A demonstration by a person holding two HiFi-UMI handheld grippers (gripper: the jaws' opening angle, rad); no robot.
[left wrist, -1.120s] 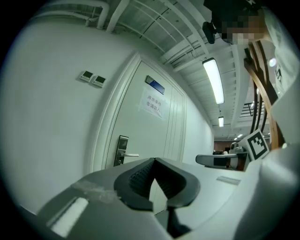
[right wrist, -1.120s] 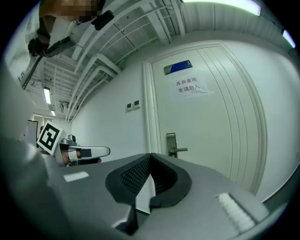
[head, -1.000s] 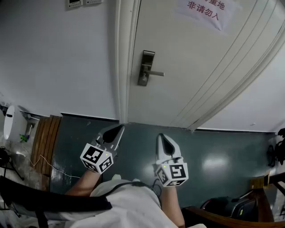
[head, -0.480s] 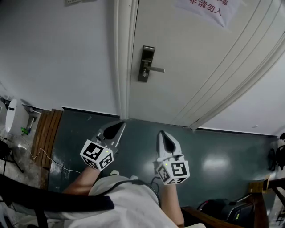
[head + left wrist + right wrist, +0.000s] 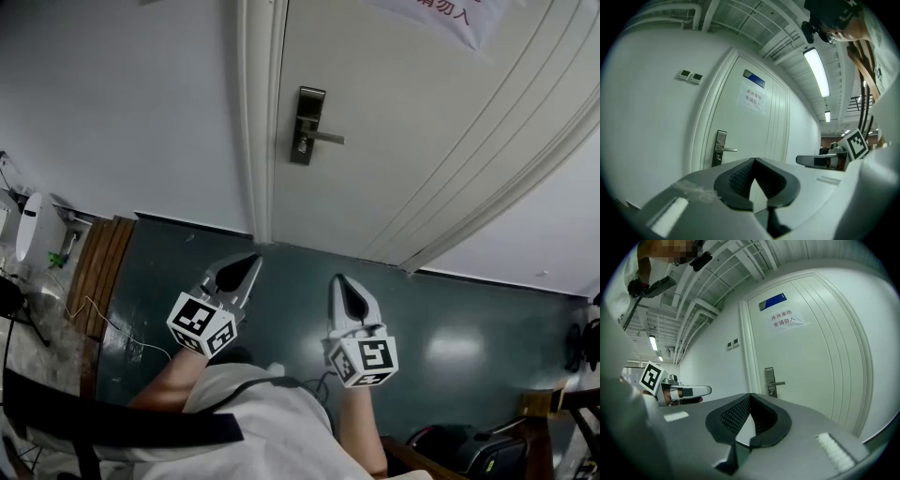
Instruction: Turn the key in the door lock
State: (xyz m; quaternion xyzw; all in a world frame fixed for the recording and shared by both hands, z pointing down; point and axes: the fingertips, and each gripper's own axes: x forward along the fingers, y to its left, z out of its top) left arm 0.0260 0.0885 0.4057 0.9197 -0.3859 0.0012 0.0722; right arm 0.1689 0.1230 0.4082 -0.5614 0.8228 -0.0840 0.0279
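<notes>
Facing lock (image 5: 307, 126), ceiling light (image 5: 816, 71) — gripper views only

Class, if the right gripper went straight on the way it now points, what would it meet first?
Probably the white door near its lock plate; nothing stands between, though depth is unclear.

We see a dark green floor (image 5: 487, 319) meeting a white wall (image 5: 122, 112), wooden slats (image 5: 101, 267) lying at its left, two wall switches (image 5: 685, 74), and a lit ceiling lamp (image 5: 816, 72).
</notes>
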